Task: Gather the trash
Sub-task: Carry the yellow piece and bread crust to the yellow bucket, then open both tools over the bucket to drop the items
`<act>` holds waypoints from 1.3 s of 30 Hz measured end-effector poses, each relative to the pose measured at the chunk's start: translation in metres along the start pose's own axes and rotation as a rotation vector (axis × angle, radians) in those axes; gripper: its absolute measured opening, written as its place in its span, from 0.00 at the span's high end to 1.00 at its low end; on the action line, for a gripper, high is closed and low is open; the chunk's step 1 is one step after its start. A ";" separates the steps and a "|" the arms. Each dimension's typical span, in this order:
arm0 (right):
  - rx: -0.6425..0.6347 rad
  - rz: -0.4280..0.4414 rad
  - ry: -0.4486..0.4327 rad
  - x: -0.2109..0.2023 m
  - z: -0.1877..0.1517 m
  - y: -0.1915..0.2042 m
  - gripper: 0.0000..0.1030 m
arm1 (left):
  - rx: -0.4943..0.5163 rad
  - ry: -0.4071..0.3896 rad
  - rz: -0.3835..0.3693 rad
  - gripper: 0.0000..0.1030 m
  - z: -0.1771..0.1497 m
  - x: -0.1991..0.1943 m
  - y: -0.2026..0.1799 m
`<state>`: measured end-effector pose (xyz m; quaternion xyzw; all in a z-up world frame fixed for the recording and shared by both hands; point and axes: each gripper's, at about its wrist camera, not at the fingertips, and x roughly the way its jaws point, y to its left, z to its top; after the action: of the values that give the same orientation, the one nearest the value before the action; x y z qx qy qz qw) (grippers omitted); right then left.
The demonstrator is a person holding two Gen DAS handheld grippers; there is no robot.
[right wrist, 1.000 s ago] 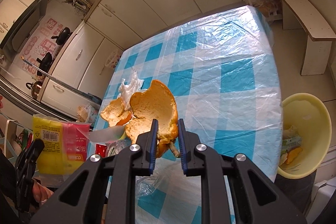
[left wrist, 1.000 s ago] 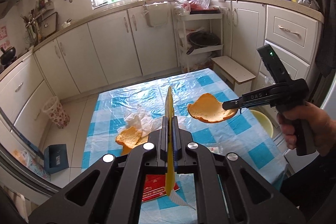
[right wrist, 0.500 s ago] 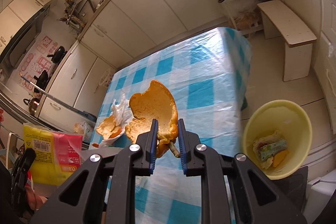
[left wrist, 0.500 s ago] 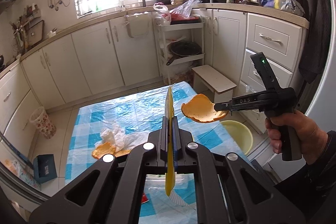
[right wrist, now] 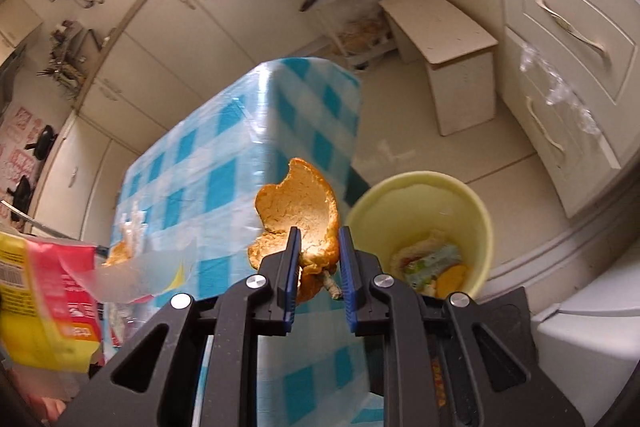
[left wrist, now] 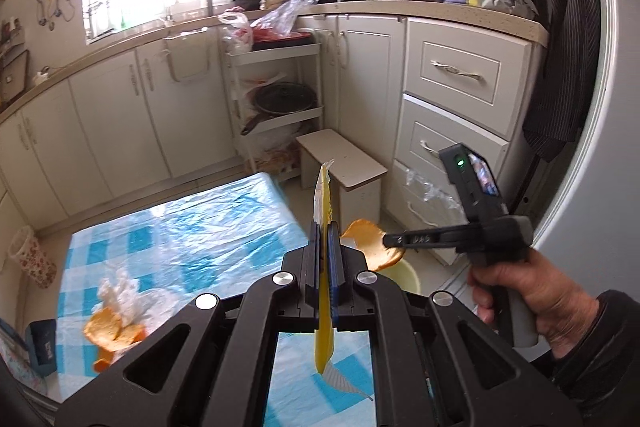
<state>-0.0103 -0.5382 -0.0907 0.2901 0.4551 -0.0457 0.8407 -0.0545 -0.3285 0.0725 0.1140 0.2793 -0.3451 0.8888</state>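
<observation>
- Closest to me, the left gripper (left wrist: 325,259) is clamping a flat yellow snack wrapper (left wrist: 323,211) edge-on between its blue pads, standing upright so it isn't flopping around. Looks like it's just waiting its turn for the bin.
- In the right wrist view that same wrapper (right wrist: 44,303) is showing its red and yellow face off to the left, held up off the table.
- The right gripper (right wrist: 319,251) is pinching a big curved piece of orange peel (right wrist: 298,215) by its lower edge, with a bit of stem sticking out between the jaws. The peel is hanging in the air past the table edge, just beside the rim of the yellow trash bin (right wrist: 420,183), not quite over the opening I'd say.
- The bin is sitting on the floor right off the table corner, already holding some packaging and peel scraps, so it makes sense as the drop spot.
- Further back on the blue checked tablecloth (left wrist: 200,223), more peel pieces (left wrist: 110,331) and a crumpled tissue (left wrist: 118,295) are lying together near the left edge, not collected yet.
</observation>
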 end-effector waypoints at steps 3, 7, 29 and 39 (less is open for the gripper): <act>0.017 -0.043 0.024 0.011 0.001 -0.011 0.77 | -0.004 0.011 -0.030 0.96 0.002 0.017 -0.011; 0.128 -0.057 0.005 0.013 0.007 -0.035 0.43 | -0.018 0.043 -0.060 0.96 0.001 0.045 -0.021; 0.394 0.251 -0.359 -0.098 0.038 -0.076 0.24 | -0.028 0.388 -0.022 0.46 -0.046 0.237 -0.079; 0.378 0.267 -0.334 -0.090 0.040 -0.063 0.23 | -0.054 0.314 0.005 0.23 -0.047 0.177 -0.061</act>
<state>-0.0547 -0.6281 -0.0306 0.4877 0.2515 -0.0657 0.8334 -0.0080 -0.4522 -0.0684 0.1436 0.4237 -0.3131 0.8377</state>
